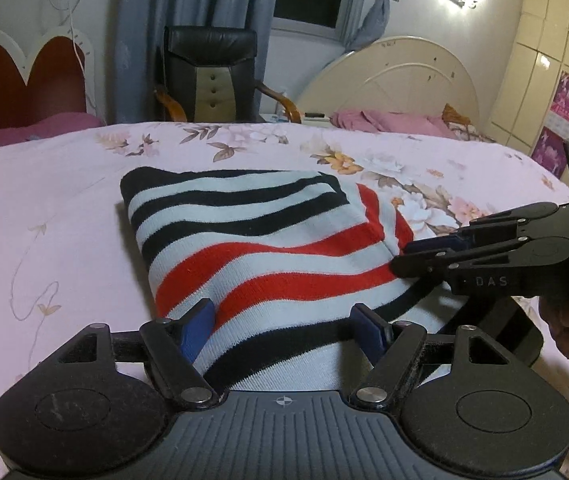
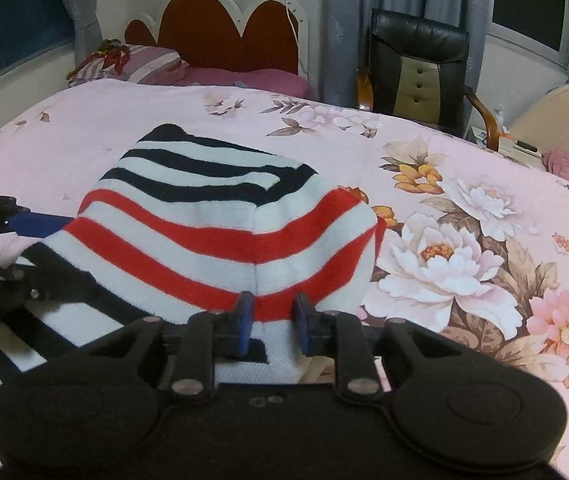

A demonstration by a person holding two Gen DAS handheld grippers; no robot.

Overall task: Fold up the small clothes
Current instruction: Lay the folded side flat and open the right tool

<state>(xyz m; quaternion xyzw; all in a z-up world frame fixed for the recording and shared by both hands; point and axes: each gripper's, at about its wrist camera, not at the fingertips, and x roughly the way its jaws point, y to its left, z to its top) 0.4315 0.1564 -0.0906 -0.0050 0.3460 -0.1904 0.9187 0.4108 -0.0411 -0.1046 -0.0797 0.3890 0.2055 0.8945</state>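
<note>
A knit garment striped in white, black and red lies folded on the flowered pink bedsheet. My left gripper stands open at its near edge, the blue pads wide apart with striped cloth lying loosely between them. In the right wrist view that gripper comes in from the left. My right gripper has its pads close together on a puckered fold of the garment at its near edge. From the left wrist view the right gripper pinches the garment's right side, where the cloth creases.
The bedsheet spreads wide to the right and far side. A black office chair stands behind the bed beside a red headboard. A second bed with pink bedding is at the back right. A hand holds the right gripper.
</note>
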